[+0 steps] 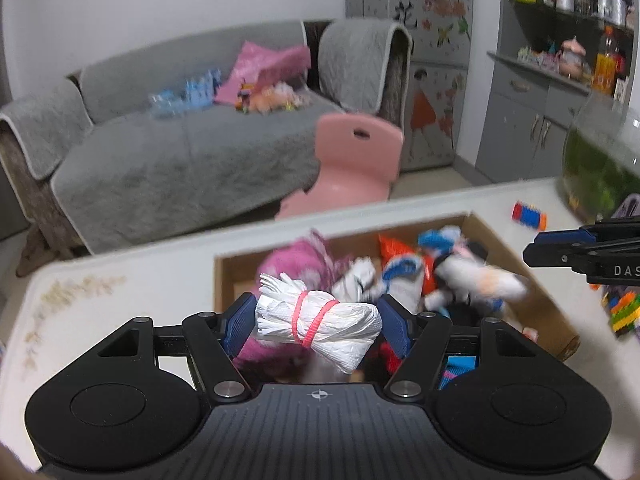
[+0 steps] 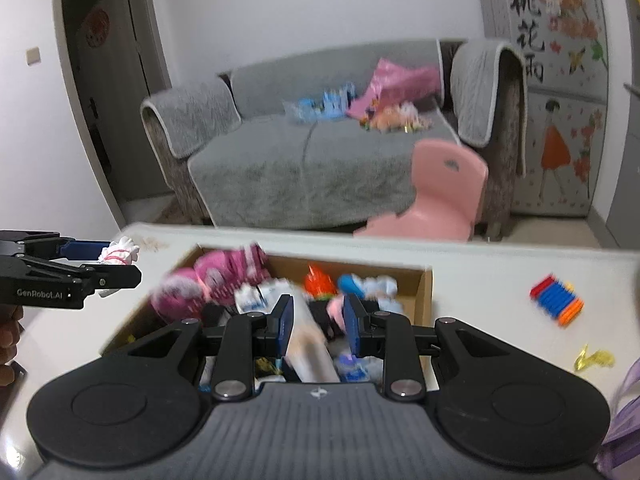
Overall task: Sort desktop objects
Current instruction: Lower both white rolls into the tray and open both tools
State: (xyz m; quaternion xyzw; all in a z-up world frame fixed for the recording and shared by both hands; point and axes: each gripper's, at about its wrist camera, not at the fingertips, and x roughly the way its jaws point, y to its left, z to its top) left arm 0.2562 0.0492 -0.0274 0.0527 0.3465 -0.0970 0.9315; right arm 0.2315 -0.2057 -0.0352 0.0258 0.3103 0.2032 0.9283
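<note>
So the left gripper [image 1: 318, 326] has its blue pads clamped on a white crumpled plastic-bag bundle tied with pink rubber bands [image 1: 320, 322]. The bundle's long axis runs side to side across the jaws, slanting down to the right. The right gripper [image 2: 316, 326] is closed narrow on a blurry white oblong thing [image 2: 314, 354]; can't say what it is. Both hover over the open brown cardboard box [image 1: 532, 280] full of pink and white soft stuff at lower centre of the frame. The box sits right below and ahead, so I'd guess a short drop finishes it. A striped red-and-blue toy block [image 2: 556, 300] lies on the white table [image 2: 480, 280] at right.
</note>
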